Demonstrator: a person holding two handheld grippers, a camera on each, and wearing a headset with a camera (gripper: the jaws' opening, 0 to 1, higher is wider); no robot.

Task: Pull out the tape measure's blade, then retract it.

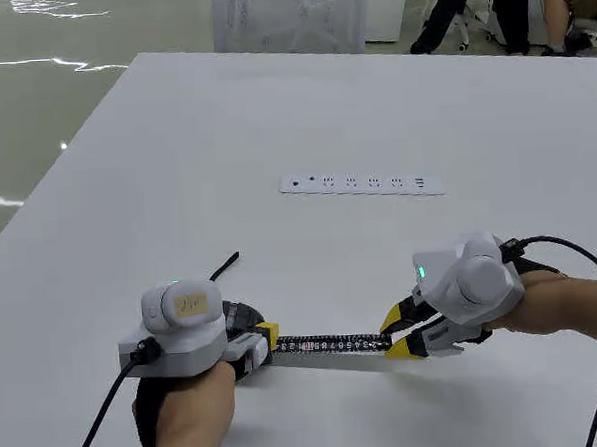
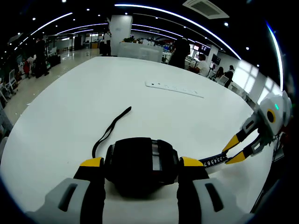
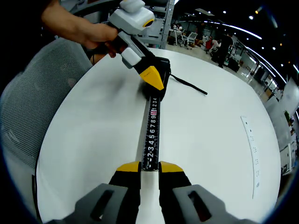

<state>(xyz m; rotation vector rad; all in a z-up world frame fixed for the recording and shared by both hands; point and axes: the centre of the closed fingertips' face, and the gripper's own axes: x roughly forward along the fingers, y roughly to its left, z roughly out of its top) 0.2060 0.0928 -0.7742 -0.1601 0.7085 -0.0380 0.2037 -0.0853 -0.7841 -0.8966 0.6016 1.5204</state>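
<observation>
Near edge of the table (image 1: pixel 273 115), head view: pull-out looks in hand, with a short run of blade (image 1: pixel 330 344) out. To do it well I'd draw my right gripper (image 1: pixel 398 334) straight off to the right, low and level, no twist. My left gripper (image 1: pixel 259 348) should pin the tape measure (image 1: pixel 239 319) so the case doesn't slide. For the retract I'd feed the blade back slowly, since letting go could make it whip. Left fingers are clenched on the case, right fingers pinch the blade's free end. The blade spans flat between the two, and a power strip (image 1: pixel 361 183) lies well apart, farther off.

Left gripper view: the black case (image 2: pixel 140 161) sits squarely between my two yellow-tipped jaws, touching both. The blade (image 2: pixel 214 161) leaves to the right toward the right gripper (image 2: pixel 236 149). A wrist strap (image 2: pixel 110 130) trails on the table beyond the case.

Right gripper view: my jaws close on the blade's very end (image 3: pixel 149 166). The numbered blade (image 3: pixel 152 135) runs straight ahead to the case (image 3: pixel 161 70), held by the left gripper (image 3: pixel 154 77). The line looks straight, so the pull direction seems good. I can't tell whether the end hook is caught.
</observation>
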